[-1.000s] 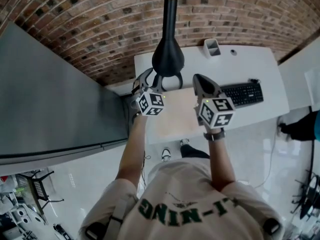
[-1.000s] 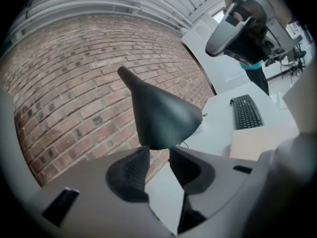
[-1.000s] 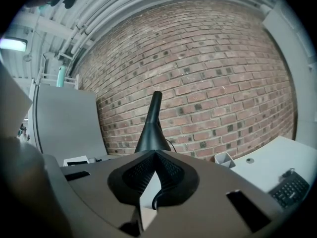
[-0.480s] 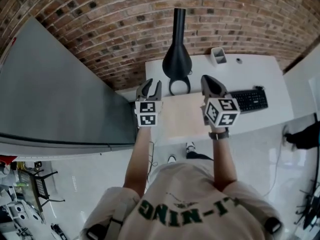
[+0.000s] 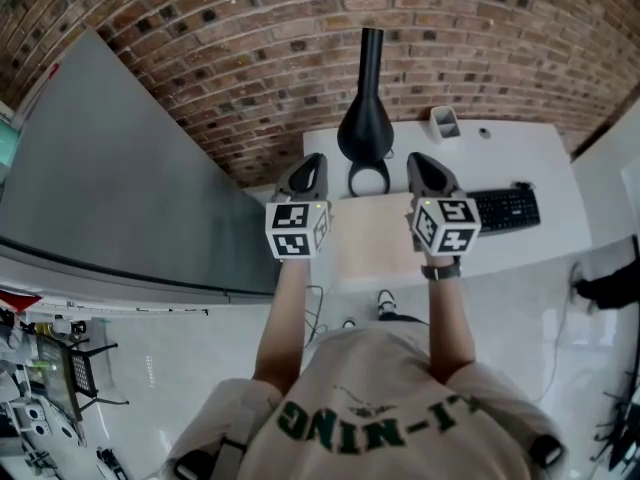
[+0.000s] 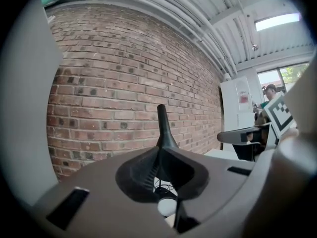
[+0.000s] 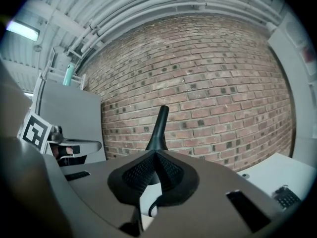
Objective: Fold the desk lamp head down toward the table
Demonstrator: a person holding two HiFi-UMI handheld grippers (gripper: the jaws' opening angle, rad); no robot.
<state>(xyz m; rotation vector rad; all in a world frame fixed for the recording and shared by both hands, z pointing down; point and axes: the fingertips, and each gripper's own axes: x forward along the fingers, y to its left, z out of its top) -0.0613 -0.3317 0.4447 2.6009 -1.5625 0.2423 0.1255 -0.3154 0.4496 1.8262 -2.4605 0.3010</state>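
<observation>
A black desk lamp (image 5: 364, 126) stands on the white desk (image 5: 520, 158), its slim neck upright against the brick wall. It also shows ahead in the left gripper view (image 6: 162, 128) and the right gripper view (image 7: 158, 125). My left gripper (image 5: 313, 161) hovers to the left of the lamp and clear of it. Its jaws are closing, the pads nearly meet (image 6: 159, 155), and nothing is between them. To the lamp's right hangs my right gripper (image 5: 418, 160), shut and empty (image 7: 156, 157). Neither gripper touches the lamp.
A black keyboard (image 5: 507, 208) lies on the desk's right part, and a small grey cup (image 5: 445, 121) stands at the back. A pale mat (image 5: 370, 230) covers the desk's front. A tall grey panel (image 5: 120, 188) flanks the left. A person's leg (image 5: 608, 288) shows at the right edge.
My left gripper rose from beside the lamp's base, rolled upright and closed its open jaws. The right gripper lifted slightly and stayed shut.
</observation>
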